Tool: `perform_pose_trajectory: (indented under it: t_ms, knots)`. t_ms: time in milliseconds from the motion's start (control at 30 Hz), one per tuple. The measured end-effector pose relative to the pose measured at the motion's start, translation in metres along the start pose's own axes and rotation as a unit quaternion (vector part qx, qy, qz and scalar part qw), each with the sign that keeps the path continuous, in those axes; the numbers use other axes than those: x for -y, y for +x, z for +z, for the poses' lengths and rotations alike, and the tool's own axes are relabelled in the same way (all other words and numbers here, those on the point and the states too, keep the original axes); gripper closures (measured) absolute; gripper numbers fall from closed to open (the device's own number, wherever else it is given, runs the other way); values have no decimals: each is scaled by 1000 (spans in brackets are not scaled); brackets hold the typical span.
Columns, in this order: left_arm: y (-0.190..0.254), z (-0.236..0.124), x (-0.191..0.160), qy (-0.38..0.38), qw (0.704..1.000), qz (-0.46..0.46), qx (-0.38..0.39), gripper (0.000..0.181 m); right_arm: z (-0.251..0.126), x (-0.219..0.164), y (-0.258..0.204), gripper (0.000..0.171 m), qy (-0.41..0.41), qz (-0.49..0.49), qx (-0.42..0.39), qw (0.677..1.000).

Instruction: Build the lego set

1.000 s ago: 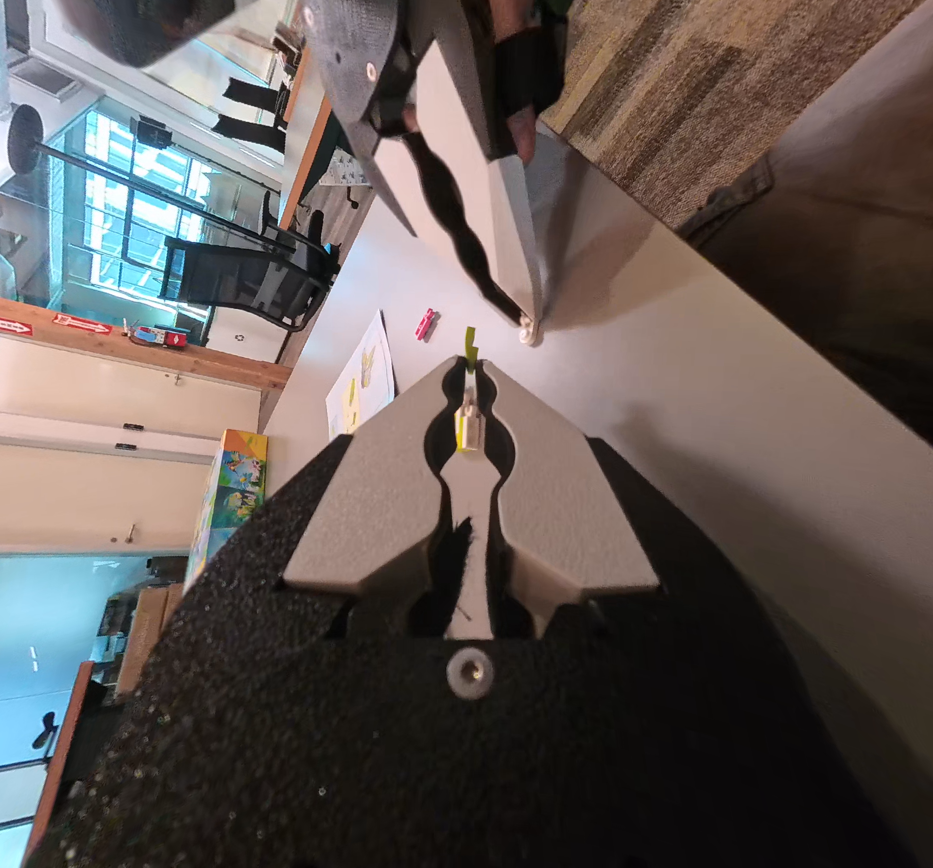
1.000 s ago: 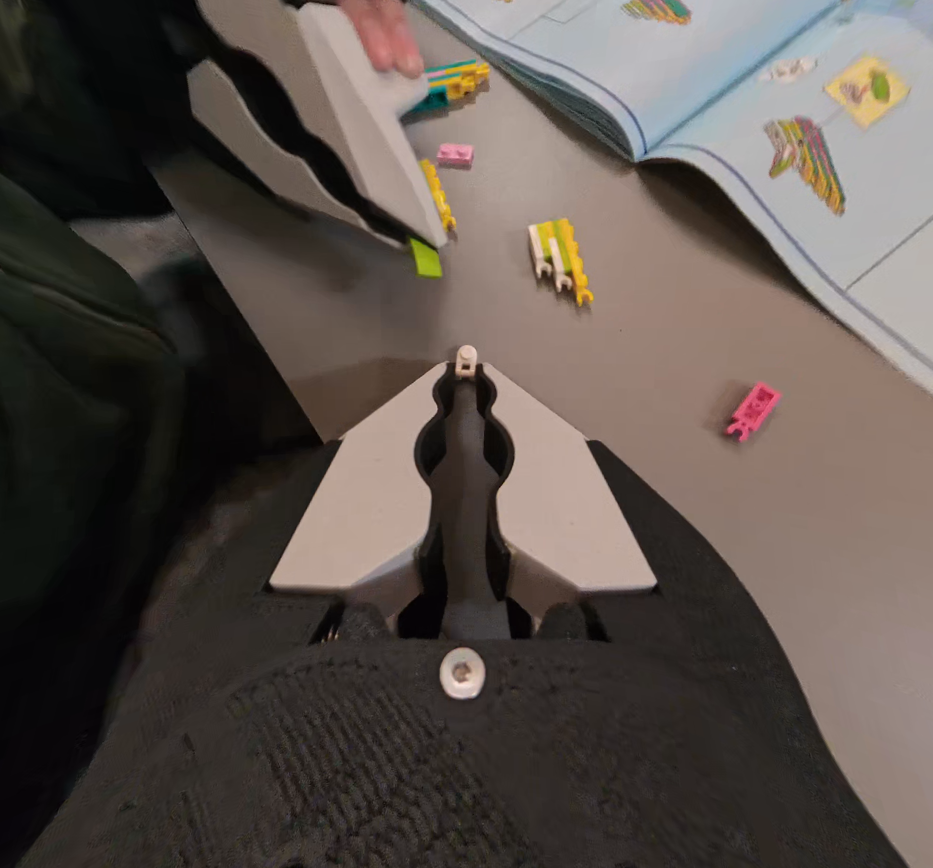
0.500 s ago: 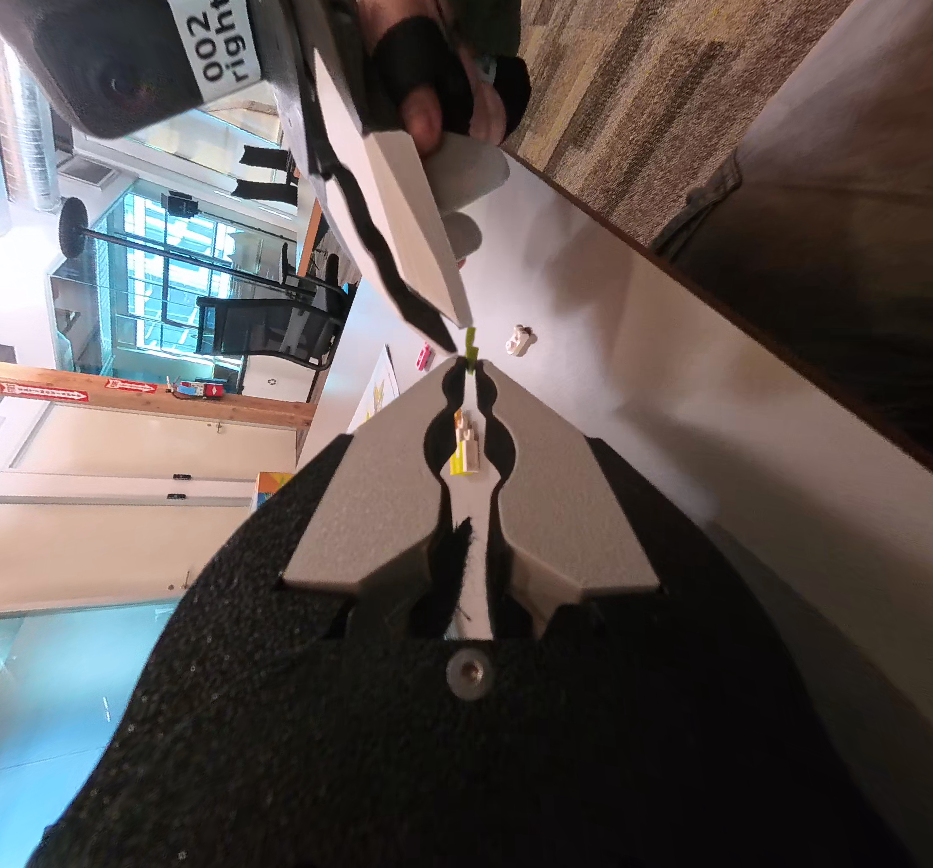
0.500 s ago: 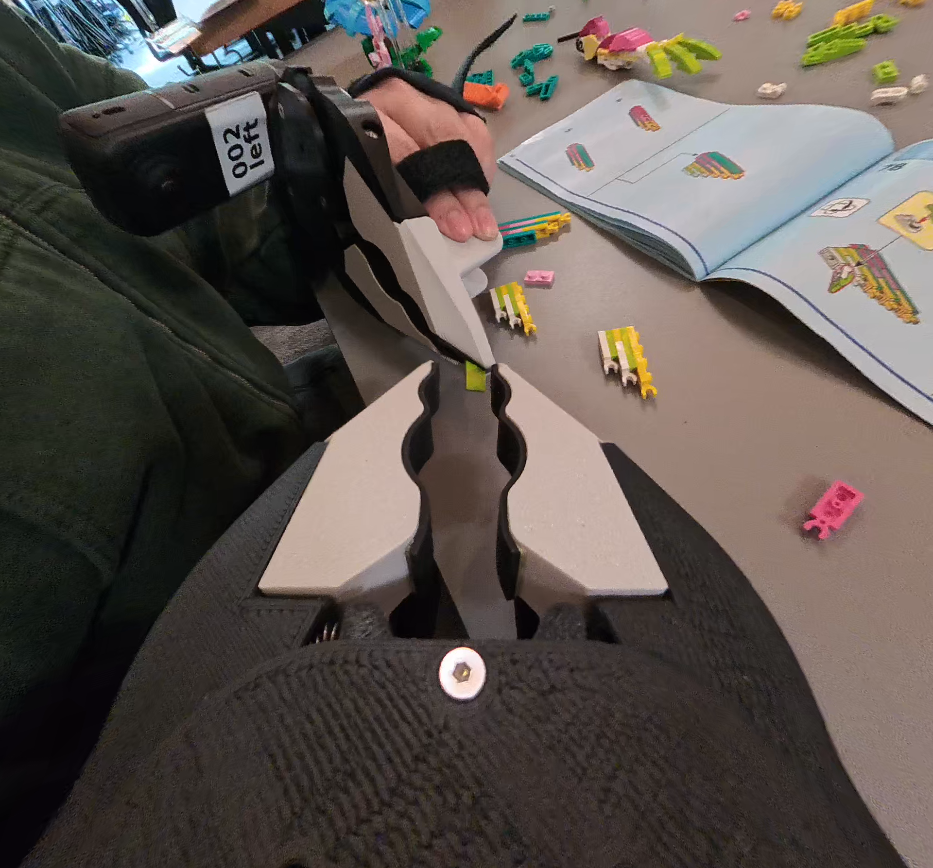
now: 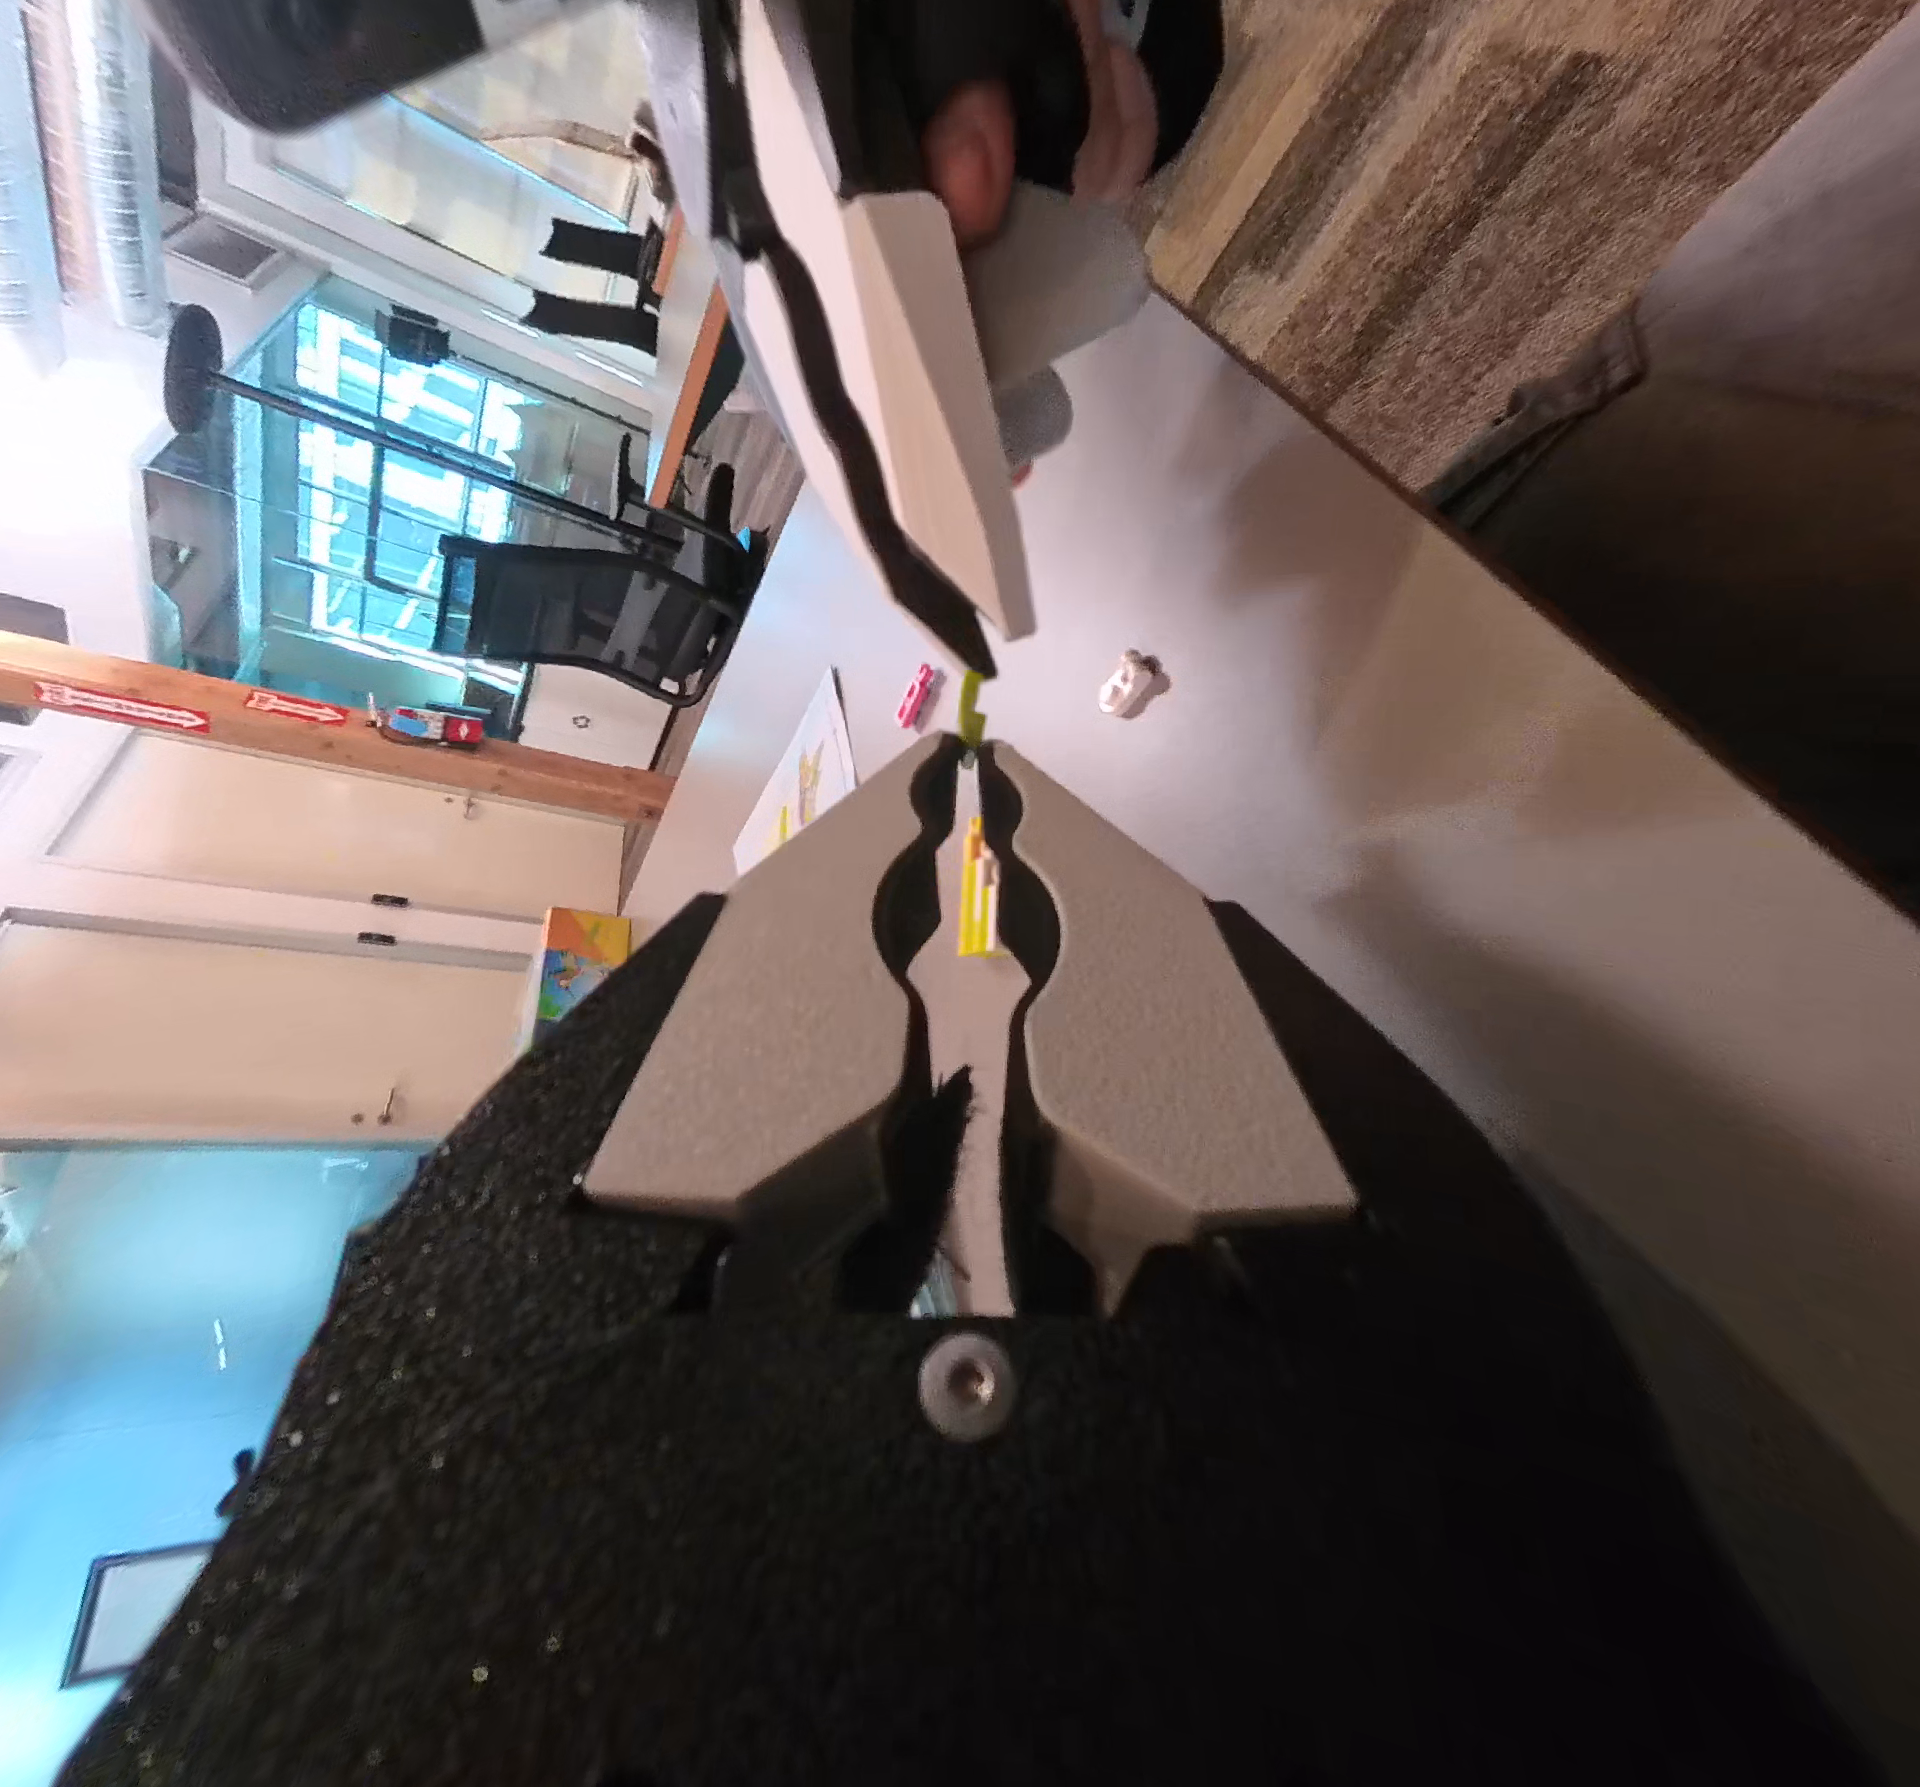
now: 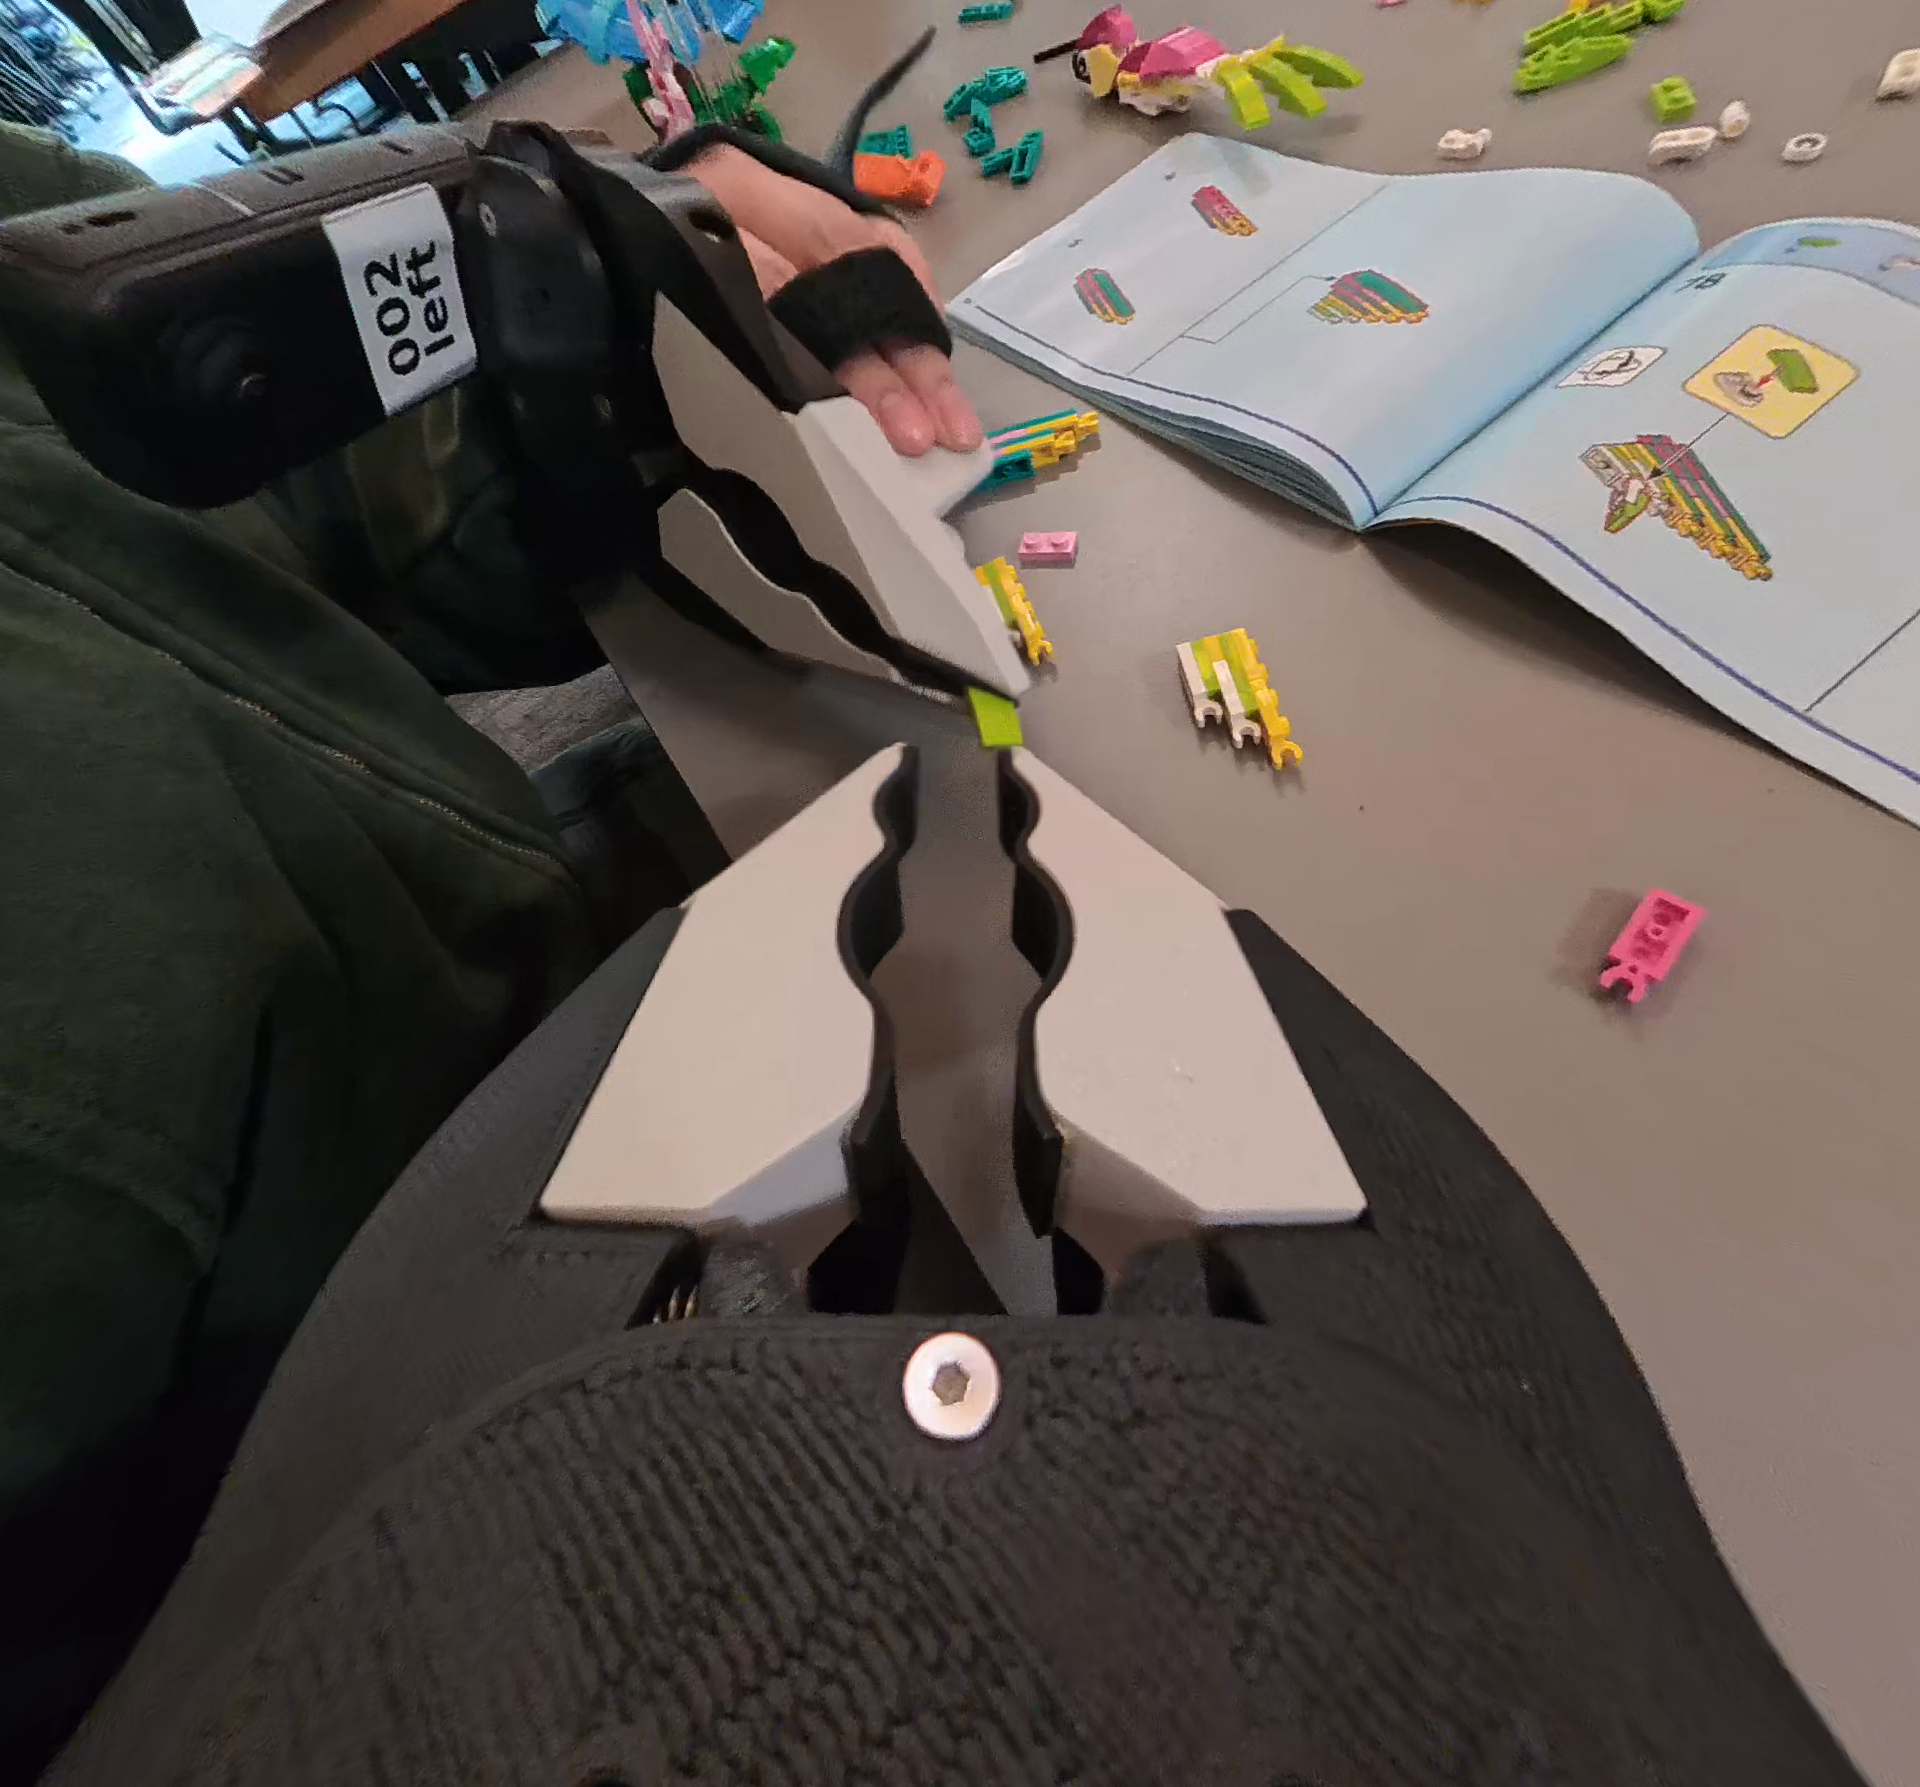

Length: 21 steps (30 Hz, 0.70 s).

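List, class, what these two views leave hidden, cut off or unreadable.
- Left wrist view: the left hand-held gripper covers the lime piece's gripped end.
- Right wrist view: the frame edge cuts off the instruction booklet; the far loose bricks are too small to identify.
- Neither view shows whether the right hand-held gripper touches the lime piece.

A thin lime-green plate (image 6: 995, 719) sits pinched at the tips of the left gripper (image 6: 982, 688), raised over the grey table (image 6: 1455, 854). A small white piece (image 5: 1130, 686) lies loose near the table edge. Yellow, lime and white clip assemblies (image 6: 1242, 693), a pink clip brick (image 6: 1650, 939) and an open instruction booklet (image 6: 1455, 366) lie beyond.
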<state>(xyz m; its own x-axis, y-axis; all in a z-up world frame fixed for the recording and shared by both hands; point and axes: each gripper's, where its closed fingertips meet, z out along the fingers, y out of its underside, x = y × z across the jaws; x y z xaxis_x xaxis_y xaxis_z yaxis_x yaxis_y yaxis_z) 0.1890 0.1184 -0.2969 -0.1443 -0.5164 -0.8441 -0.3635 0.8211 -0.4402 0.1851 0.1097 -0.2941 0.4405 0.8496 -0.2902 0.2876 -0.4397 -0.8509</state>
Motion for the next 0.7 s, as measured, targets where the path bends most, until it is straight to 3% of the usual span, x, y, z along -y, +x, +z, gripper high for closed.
perform_pose_trajectory:
  t_ms: [167, 367, 700]
  knots:
    - [-2, -2, 1, 9, 1000, -3, 2, 180, 3, -3, -1, 151, 0, 28, 21, 999]
    - [-9, -3, -6, -6, 1000, -20, 15, 180, 2, -38, 23, 148, -119, 20, -99, 988]
    - [-9, -3, -10, -16, 1000, -22, 13, 180, 4, -40, 27, 157, -153, -40, -186, 970]
